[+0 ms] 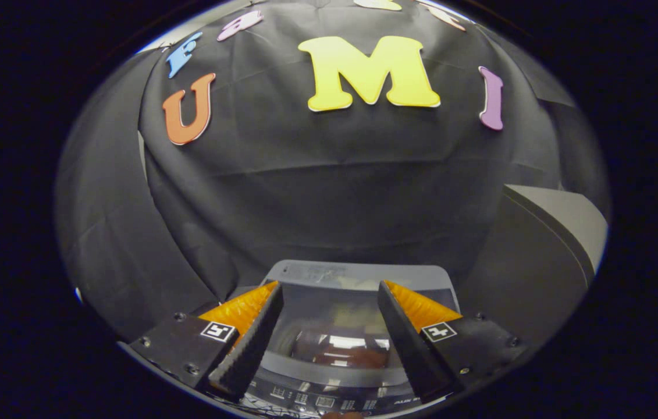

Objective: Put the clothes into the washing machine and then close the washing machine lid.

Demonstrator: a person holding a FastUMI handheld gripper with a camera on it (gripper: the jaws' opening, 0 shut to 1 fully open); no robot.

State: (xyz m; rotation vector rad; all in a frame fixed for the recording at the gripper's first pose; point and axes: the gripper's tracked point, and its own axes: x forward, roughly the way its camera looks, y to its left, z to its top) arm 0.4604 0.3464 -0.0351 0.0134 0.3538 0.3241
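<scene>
In the gripper view, your hand-held gripper [330, 337] has its fingers spread wide apart, with nothing pinched between them and neither finger touching anything. Below and just ahead of the fingers sits the washing machine [358, 273], seen from above; its grey top fills the gap between the two fingers and runs a little way beyond their tips. The washing machine lid [337, 343] lies flat and closed over the tub, a glossy tinted pane that reflects the room lights. Through that pane, between your fingers, you can make out a dark reddish shape that looks like the clothes [358, 356] inside the drum, though the glare blurs it too much to tell more. Nearest you, under the finger bases, runs the control panel [317, 400] with its row of small buttons. Beyond the machine hangs the black cloth wall [329, 198], and off to the right of your right finger stands a grey slanted panel [561, 218]
</scene>
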